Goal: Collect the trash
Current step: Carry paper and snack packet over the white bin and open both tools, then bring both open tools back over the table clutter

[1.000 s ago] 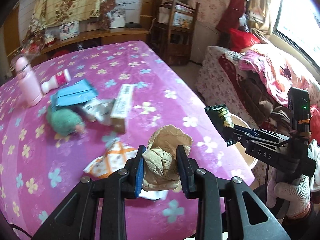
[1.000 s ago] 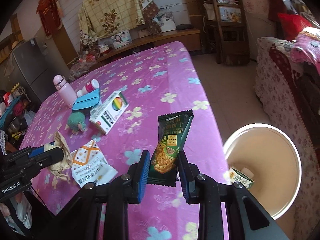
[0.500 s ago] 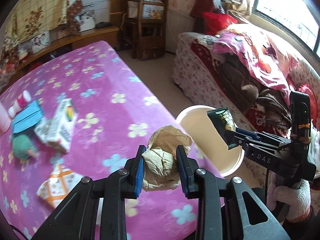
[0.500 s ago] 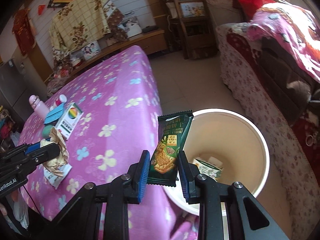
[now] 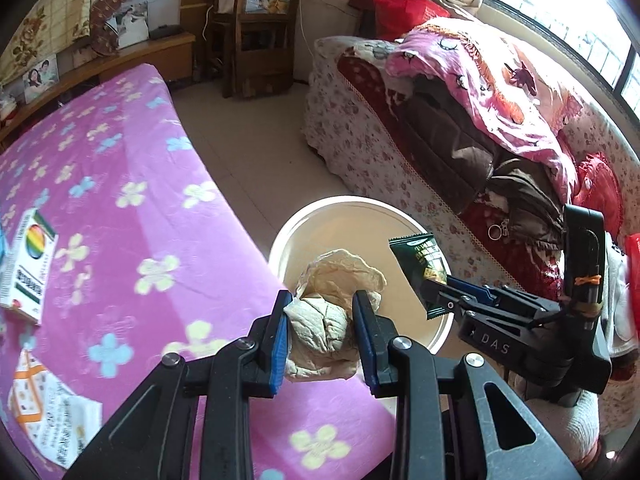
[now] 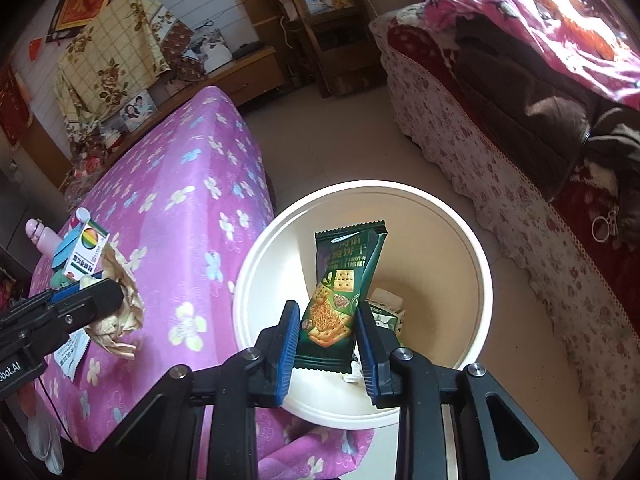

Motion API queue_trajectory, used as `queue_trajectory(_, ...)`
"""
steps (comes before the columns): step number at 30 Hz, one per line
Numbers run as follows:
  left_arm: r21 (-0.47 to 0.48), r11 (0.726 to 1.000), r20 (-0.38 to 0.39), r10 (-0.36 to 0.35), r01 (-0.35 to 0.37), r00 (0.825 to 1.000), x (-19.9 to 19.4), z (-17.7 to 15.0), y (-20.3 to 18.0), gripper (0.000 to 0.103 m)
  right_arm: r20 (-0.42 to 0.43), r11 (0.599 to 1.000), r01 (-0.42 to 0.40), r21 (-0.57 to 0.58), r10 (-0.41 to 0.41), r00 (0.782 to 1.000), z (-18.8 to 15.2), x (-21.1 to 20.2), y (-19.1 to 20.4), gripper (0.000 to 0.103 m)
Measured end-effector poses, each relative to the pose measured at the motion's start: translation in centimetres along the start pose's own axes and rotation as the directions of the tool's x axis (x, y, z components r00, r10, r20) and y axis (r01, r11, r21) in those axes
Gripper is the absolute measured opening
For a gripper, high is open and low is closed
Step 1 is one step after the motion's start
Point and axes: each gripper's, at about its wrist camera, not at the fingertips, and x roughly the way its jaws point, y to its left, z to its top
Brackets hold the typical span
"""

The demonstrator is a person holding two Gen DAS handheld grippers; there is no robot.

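Over bin [image 6: 256, 264]: wrapper [image 6: 340, 292] clamped between right gripper [image 6: 327, 344] pads.

The left gripper [image 5: 322, 334] pinches a crumpled beige paper wad [image 5: 326, 320] over the white bin's rim [image 5: 280, 236]. Beside it, the right gripper [image 5: 434, 302] clamps a green snack wrapper [image 5: 422, 258] above the bin.
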Motion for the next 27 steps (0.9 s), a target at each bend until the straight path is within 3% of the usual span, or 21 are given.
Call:
queue_trajectory(6, -0.046, 0.998, -0.015, -0.035, 0.034, 0.999, 1.4, 0.3, -0.1, 0.042, -0.018, 0.998, 0.014, 0.063, -0.012, 1.0, 0.0, 1.0, -1.8, 0.037)
queue_trajectory(8, -0.061, 0.997, -0.021, -0.048, 0.047, 0.999, 1.7, 0.3, 0.0, 0.053, -0.024, 0.997, 0.02, 0.079, -0.018, 1.0, 0.1, 1.3, -2.0, 0.053)
queue_trajectory(9, -0.066, 0.996, -0.018, -0.056, 0.055, 0.998, 1.7, 0.3, 0.0, 0.058, -0.022, 0.996, 0.02, 0.088, -0.018, 1.0, 0.0, 1.3, -2.2, 0.068)
queue_trajectory(10, -0.068, 0.996, -0.012, -0.058, 0.057, 0.998, 1.6, 0.2, 0.0, 0.059, -0.018, 0.995, 0.017, 0.095, -0.015, 1.0, 0.0, 1.3, -2.3, 0.07)
queue_trajectory(27, -0.071, 0.997, 0.043, 0.043, -0.04, 0.998, -1.8, -1.2, 1.9, 0.06, 0.011, 1.0, 0.005, 0.022, -0.005, 1.0, -0.3, 0.0, 1.6, 0.07)
